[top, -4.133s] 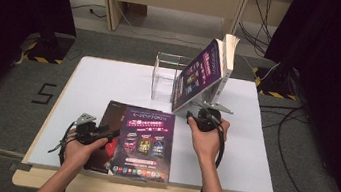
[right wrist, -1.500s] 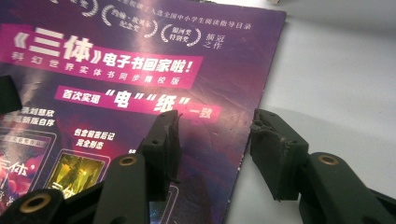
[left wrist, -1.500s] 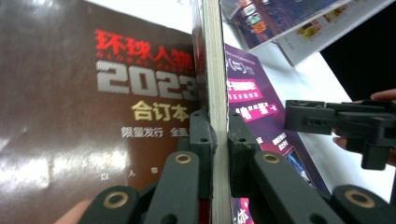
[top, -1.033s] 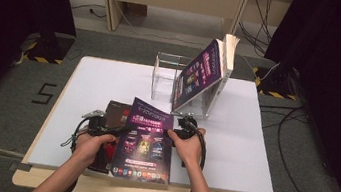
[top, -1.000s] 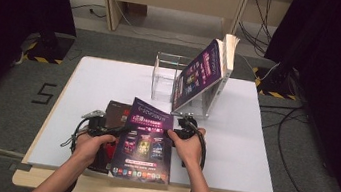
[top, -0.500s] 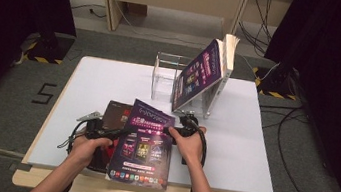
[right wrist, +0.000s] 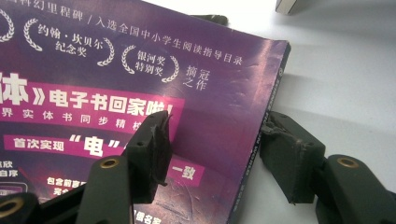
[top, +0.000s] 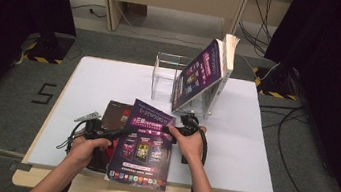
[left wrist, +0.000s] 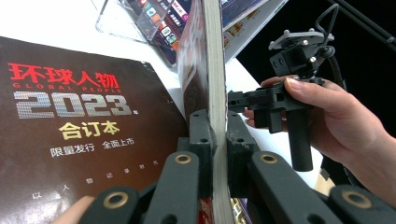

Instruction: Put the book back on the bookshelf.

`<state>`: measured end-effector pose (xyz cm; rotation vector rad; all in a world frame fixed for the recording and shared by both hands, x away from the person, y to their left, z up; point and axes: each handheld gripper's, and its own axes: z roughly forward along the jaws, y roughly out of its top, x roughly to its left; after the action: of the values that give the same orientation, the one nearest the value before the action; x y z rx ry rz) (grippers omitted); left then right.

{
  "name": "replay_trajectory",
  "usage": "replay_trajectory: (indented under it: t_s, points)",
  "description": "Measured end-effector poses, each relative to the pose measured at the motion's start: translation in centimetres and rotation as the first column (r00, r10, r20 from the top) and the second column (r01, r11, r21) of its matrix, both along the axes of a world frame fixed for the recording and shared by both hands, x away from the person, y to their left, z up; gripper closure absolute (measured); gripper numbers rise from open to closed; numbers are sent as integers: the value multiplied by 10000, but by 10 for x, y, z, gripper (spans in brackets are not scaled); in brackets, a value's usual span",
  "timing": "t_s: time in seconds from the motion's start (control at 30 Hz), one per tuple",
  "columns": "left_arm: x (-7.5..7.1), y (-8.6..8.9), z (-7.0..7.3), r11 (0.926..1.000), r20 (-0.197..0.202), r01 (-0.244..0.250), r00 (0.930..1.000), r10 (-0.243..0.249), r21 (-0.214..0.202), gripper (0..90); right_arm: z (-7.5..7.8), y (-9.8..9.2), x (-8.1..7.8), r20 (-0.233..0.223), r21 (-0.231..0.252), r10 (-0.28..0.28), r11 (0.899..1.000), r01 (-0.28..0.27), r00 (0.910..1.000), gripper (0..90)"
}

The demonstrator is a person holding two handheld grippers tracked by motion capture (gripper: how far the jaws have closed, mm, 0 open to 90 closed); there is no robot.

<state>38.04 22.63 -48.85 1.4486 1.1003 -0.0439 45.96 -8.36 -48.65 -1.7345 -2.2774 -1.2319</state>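
A purple magazine point(top: 143, 148) is raised off the table near the front edge. My left gripper point(top: 120, 132) is shut on its left edge. In the left gripper view the jaws point(left wrist: 216, 126) clamp the magazine's edge point(left wrist: 215, 56), which stands edge-on. My right gripper point(top: 168, 130) is at the magazine's upper right edge. Its jaws point(right wrist: 224, 140) have just been opening and stand apart. One finger hovers over the purple cover point(right wrist: 140, 60), the other is off beside the spine, and the spine edge lies between them unpressed.
A dark brown magazine point(top: 114, 113) point(left wrist: 70, 116) lies flat under the purple one's left side. At the back of the white table point(top: 105, 77) a clear acrylic stand point(top: 166, 77) holds another purple magazine point(top: 200, 75) and books leaning right.
Since four seconds ago my right hand came from the stand down to the magazine's right edge, and the magazine tilted up. Over the last second both hands stayed put.
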Motion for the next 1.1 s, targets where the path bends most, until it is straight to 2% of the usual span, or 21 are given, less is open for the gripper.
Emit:
replay_trajectory:
  t_s: [0.43,0.57,0.7,0.8,0.9,1.1]
  points:
    - [3,3,-3,9998,-361,55,9993,-62,-179,841,-1,-3,7,-440,514,-225,9984,247,9988,466]
    - [3,5,-5,9997,-462,61,9989,-71,-221,841,-2,-2,10,-337,520,-157,9985,174,9993,469]
    - [5,5,-8,9999,-629,27,9980,-33,-103,841,-3,-4,11,-492,761,-250,9967,288,9985,485]
    - [7,5,-9,10000,-859,-18,9963,20,30,841,-3,-5,10,-492,754,-282,9966,319,9984,506]
    - [7,6,-12,9998,-1124,-195,9935,189,-39,841,-2,-6,12,-629,775,-218,9966,267,9978,526]
    - [7,7,-14,9999,-1212,-114,9926,120,56,841,-3,-7,14,-696,830,-91,9964,149,9975,532]
